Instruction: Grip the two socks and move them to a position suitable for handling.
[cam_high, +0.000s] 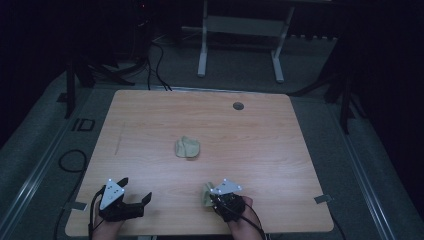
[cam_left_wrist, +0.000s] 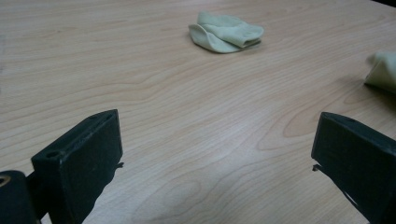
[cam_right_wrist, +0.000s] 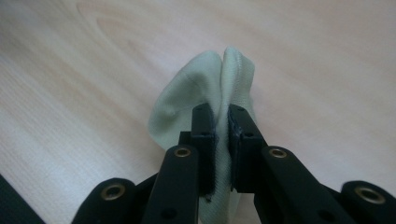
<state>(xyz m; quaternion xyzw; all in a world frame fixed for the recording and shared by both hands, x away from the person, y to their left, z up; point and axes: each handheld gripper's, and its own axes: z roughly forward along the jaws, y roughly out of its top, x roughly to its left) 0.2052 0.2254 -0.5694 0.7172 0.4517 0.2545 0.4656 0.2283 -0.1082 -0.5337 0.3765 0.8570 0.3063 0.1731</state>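
A: Pale green cloth is what your right gripper has. Its two black jaws are pressed together on a fold of it, and the fabric bulges up past the jaw tips.

B: Where does that put the cloth on the tabletop?

A: Close to the near edge, a little right of the middle. From the high view you can see the pinched cloth just left of the grey plate on your right gripper, with your hand at the edge behind it.

B: And your left gripper?

A: Its jaws stand wide apart with bare wood between them. It sits near the near-left corner and touches neither cloth.

B: There's a second piece?

A: Yes. A folded cloth of the same pale green lies by itself around the centre of the tabletop, well apart from both of your grippers. In the left gripper view it lies ahead of the open jaws, layers folded over one another.

B: Anything else on the wood?

A: A small dark round grommet near the far edge, toward the far-right corner.
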